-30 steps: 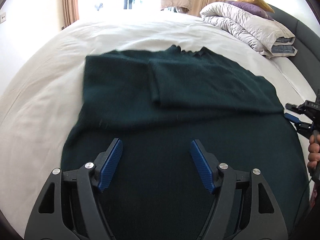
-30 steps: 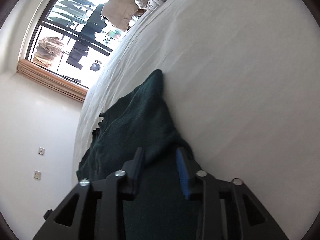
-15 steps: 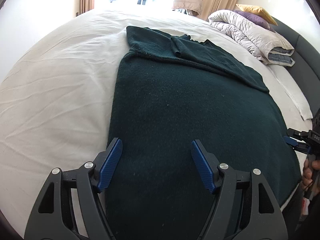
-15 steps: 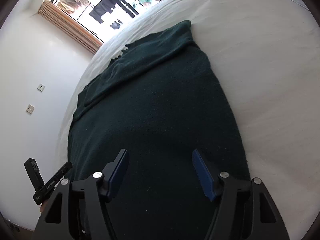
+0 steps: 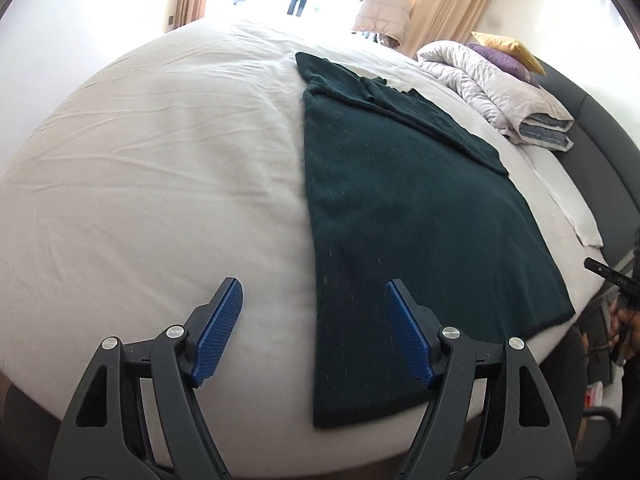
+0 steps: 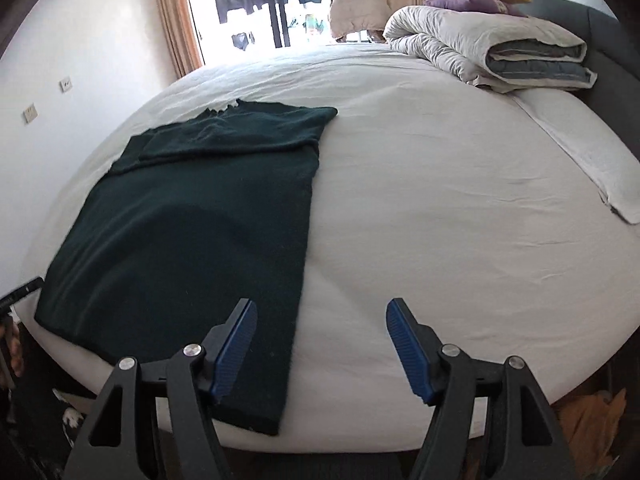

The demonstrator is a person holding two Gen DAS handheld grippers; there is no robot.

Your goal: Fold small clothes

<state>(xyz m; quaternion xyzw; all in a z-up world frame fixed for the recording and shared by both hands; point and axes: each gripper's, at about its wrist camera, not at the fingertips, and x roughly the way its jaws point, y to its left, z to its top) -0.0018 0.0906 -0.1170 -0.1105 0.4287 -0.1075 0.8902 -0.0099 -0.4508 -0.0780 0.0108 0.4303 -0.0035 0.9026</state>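
Having let go of the dark green sweater [image 5: 404, 216], both the left gripper [image 5: 314, 330] and right gripper [image 6: 320, 348] now hang wide and empty, the left's jaws opening, over its near corners on the white bed [image 6: 440, 200], sleeves folded across its far end, 1 lengthwise fold probably next

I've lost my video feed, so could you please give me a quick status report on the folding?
Left gripper opening, right gripper open, both empty. Dark green sweater flat on bed, sleeves folded in. Nothing in the way.
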